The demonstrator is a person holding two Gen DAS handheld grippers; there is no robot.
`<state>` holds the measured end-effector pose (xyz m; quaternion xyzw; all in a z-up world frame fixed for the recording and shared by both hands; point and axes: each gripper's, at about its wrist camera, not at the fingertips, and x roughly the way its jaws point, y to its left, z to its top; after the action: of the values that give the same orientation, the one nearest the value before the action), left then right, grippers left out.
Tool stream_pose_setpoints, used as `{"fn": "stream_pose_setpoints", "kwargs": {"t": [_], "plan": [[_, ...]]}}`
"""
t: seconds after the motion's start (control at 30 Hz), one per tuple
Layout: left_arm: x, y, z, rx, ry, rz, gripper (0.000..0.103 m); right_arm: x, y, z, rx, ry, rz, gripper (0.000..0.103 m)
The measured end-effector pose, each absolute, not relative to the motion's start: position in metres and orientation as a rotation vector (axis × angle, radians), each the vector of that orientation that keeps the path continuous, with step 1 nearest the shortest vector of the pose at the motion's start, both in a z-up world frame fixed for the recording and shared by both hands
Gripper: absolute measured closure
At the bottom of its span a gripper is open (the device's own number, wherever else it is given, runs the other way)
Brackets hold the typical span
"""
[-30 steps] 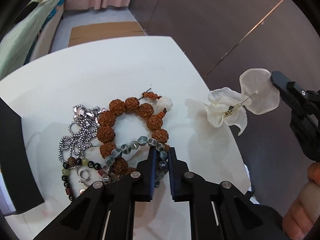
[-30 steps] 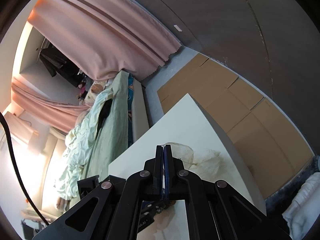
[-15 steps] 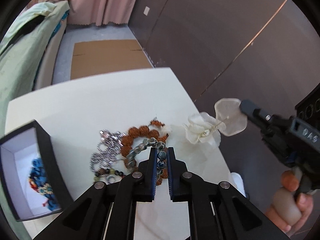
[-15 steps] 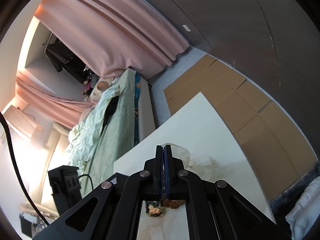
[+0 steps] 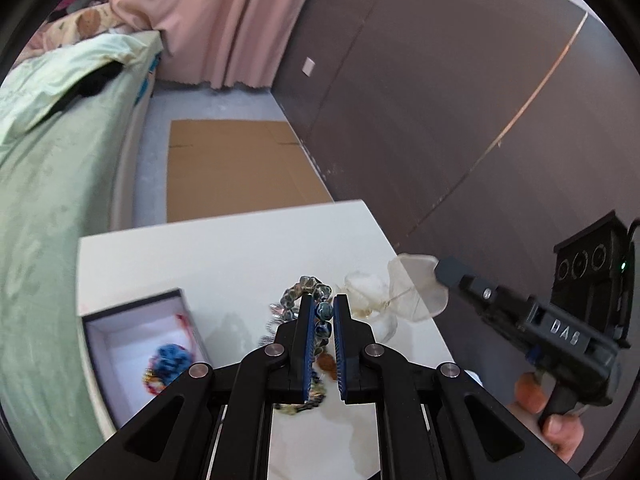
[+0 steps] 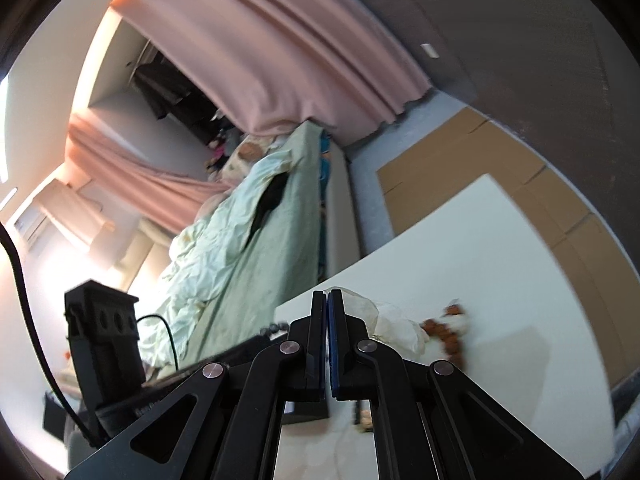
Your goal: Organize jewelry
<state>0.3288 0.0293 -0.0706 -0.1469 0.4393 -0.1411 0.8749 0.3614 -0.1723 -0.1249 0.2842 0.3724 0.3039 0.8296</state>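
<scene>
Bead bracelet [image 5: 320, 322] of blue-grey glass beads pinched between the narrow-set fingers of the left gripper [image 5: 323, 312], lifted above the white table [image 5: 224, 256]; long axis running away from the camera along the fingers, far loop [image 5: 306, 290] arching past the fingertips, near end hanging below the jaws and blurred. White flower brooch [image 5: 416, 292] held off the table's right edge, translucent petal clamped in the tip of the right gripper [image 5: 450, 272]; long axis roughly level, petals pointing left toward the bracelet, gold pin barely traceable. In the right wrist view, right gripper [image 6: 328, 300] pressed nearly flat together, petal edge [image 6: 360, 306] showing just past the right finger. Remaining jewelry on the table mostly hidden behind the left gripper: brown beads [image 5: 326, 362] glimpsed between the fingers, a silver chain [image 5: 276, 320] partly showing left of them; same brown beads [image 6: 446, 334] smeared by motion in the right wrist view. Open dark-walled box [image 5: 132, 308] with white lining at the table's left, near corner cut off by the gripper body; inside, a blue beaded piece [image 5: 172, 360] with red thread, detail not legible. Person's hand [image 5: 556, 416] on the right gripper's handle, partly out of frame. Beyond the table: cardboard [image 5: 232, 172] on the floor, green bedding [image 5: 52, 148], pink curtain [image 5: 208, 20].
</scene>
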Motion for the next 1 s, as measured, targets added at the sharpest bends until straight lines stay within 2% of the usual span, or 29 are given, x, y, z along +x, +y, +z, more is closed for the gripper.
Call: {"fn": "stream_pose_setpoints", "kwargs": {"t": [0.4, 0.67, 0.73, 0.77, 0.8, 1.0], "plan": [[0.315, 0.100, -0.046, -0.362, 0.849, -0.205, 0.094, 0.342, -0.081, -0.102, 0.545, 0.804, 0.819, 0.100], [0.305, 0.134, -0.043, -0.381, 0.835, -0.156, 0.094, 0.343, -0.027, -0.117, 0.518, 0.904, 0.846, 0.100], [0.302, 0.139, -0.043, -0.384, 0.835, -0.147, 0.094, 0.348, -0.021, -0.128, 0.534, 0.973, 0.842, 0.086], [0.301, 0.140, -0.043, -0.384, 0.836, -0.147, 0.094, 0.350, -0.020, -0.134, 0.555, 1.005, 0.834, 0.062], [0.300, 0.141, -0.045, -0.384, 0.839, -0.147, 0.094, 0.349, -0.023, -0.135, 0.567, 1.004, 0.824, 0.045], [0.295, 0.137, -0.052, -0.388, 0.857, -0.164, 0.094, 0.342, -0.048, -0.125, 0.550, 0.963, 0.766, 0.044]]}}
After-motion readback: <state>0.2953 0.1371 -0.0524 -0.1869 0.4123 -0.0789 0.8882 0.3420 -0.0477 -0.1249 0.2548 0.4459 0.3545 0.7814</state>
